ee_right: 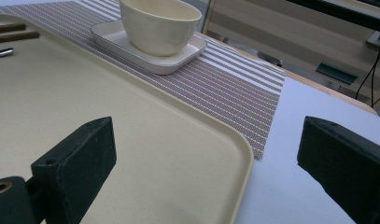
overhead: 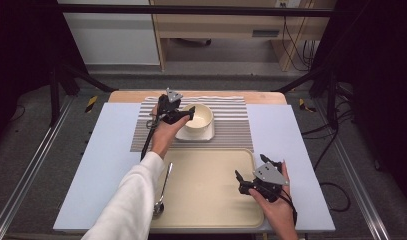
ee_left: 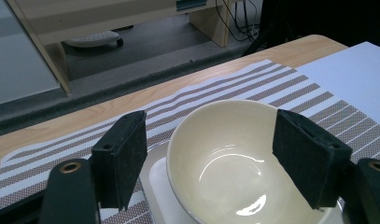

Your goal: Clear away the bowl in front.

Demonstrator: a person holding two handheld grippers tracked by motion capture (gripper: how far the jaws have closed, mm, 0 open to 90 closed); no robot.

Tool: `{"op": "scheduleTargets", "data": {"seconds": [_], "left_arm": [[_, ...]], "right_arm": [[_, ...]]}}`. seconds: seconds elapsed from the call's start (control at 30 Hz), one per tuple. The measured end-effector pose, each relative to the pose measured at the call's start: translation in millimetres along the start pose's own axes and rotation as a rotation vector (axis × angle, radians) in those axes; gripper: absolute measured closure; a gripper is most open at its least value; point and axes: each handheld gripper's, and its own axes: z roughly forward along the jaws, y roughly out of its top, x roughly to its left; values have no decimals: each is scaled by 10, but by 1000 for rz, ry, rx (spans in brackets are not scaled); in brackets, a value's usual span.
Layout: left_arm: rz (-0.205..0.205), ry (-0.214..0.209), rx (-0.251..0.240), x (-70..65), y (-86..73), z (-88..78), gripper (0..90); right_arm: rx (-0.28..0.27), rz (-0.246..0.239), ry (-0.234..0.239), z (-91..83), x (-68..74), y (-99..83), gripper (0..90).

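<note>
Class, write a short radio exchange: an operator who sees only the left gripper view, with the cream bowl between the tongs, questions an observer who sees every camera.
Operator: What lies nearer the person than the bowl?
Observer: A beige tray, just in front of the striped mat.
Operator: Anything on it?
Observer: A spoon lies along its left edge.
Operator: Where are the right tongs?
Observer: Over the tray's right part, jaws open, holding nothing.
</note>
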Motion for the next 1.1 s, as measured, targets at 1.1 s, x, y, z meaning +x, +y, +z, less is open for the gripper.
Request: {"op": "scheduleTargets", "data": {"seconds": [1.1], "left_arm": [[-80,62,76,30,-384,314,533]], "right_arm": [[-3,5,5,2,-14,-4,47]]}}
